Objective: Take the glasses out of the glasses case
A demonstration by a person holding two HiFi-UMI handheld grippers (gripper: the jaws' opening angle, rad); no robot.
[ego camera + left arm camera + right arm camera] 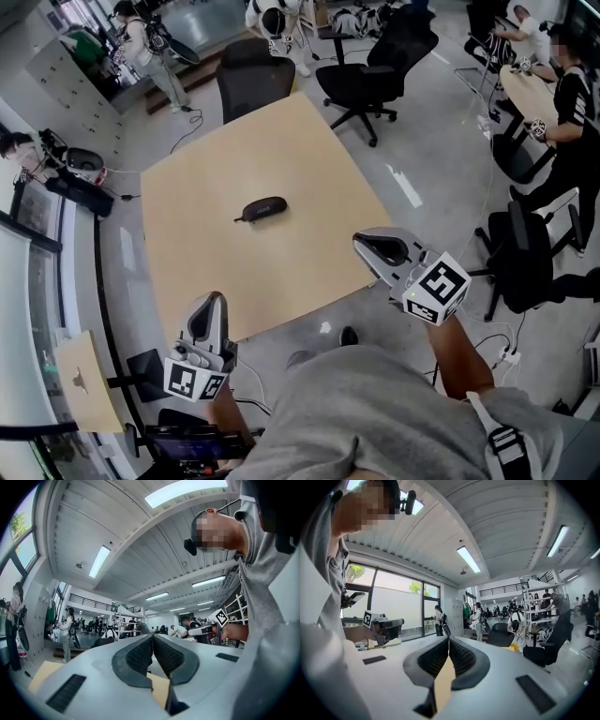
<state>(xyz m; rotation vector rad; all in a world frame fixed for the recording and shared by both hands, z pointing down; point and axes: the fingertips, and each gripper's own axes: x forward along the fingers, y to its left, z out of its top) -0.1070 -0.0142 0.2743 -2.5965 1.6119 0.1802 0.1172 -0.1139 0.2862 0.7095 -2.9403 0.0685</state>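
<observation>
A black glasses case (262, 209) lies closed near the middle of the light wooden table (309, 159). My left gripper (211, 302) hovers at the table's near edge, left of the case's line, shut with nothing in it; its ribbed pads (140, 656) meet. Over the table's near right corner my right gripper (367, 246) is shut and empty as well, pads (461, 657) touching. Both stand well short of the case. In each gripper view the other gripper shows off to the side: the right gripper (202, 630) and the left gripper (396, 624).
Black office chairs (370, 66) stand beyond the table's far edge, and another chair (525, 253) is at the right. People work at the back and at a right-hand desk (530, 89). A window wall and equipment run along the left.
</observation>
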